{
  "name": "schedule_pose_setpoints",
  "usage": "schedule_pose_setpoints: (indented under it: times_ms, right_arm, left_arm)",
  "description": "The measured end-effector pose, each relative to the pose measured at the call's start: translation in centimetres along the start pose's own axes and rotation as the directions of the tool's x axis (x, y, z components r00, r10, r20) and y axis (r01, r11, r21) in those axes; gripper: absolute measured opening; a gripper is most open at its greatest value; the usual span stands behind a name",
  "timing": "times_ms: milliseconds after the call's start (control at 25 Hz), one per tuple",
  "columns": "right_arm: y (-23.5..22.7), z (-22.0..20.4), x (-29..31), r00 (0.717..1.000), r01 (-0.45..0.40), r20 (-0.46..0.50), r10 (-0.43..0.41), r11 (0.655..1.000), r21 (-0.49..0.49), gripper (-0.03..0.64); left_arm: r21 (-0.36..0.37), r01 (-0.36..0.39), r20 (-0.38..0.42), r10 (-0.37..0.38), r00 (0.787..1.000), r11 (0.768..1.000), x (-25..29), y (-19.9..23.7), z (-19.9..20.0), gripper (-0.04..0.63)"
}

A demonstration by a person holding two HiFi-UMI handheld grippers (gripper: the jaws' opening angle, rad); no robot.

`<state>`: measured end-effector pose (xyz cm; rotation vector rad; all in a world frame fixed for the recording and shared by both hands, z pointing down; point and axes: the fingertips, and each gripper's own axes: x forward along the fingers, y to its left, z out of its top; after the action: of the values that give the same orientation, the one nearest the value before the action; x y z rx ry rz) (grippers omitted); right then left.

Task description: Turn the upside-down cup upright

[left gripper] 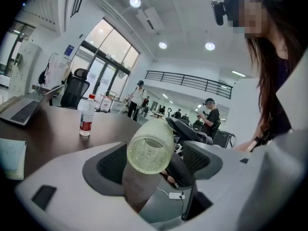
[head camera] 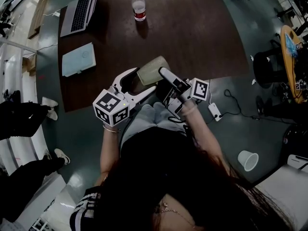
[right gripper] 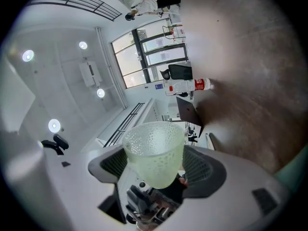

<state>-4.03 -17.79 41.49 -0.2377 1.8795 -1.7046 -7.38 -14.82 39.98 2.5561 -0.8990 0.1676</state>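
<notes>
Gripping the cup [head camera: 153,67], right claw [right gripper: 156,165] holds it inside the spread left claw [left gripper: 154,161].

Pale green dotted cup [head camera: 151,69], dark brown table [head camera: 192,32], clear bottle [head camera: 138,6] with red cap and label, pale blue notebook [head camera: 78,59]

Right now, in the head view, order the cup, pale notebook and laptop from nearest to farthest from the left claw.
1. The cup, between its open jaws.
2. The pale notebook, left on the table.
3. The laptop, at the table's far left.
</notes>
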Motion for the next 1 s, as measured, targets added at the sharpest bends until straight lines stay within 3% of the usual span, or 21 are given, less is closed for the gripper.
schedule_pose_setpoints:
  times_ms: [280, 360, 1000]
  right_arm:
    - [-0.1, 0.0, 0.1, 1.0, -0.007, 0.002, 0.007, 1.0, 0.012, 0.354]
    - [-0.1, 0.0, 0.1, 1.0, -0.014, 0.006, 0.013, 1.0, 0.021, 0.354]
    - [-0.3, 0.3, 0.5, 0.999, -0.044, 0.008, 0.044, 0.998, 0.041, 0.354]
  left_arm:
    - [0.005, -0.008, 0.016, 0.008, 1.0, 1.0, -0.1, 0.4, 0.2, 0.363]
    - [0.012, -0.023, 0.025, 0.023, 0.999, 1.0, -0.3, 0.7, 0.3, 0.296]
    - [0.028, -0.04, 0.035, 0.039, 0.999, 0.999, -0.3, 1.1, 0.4, 0.29]
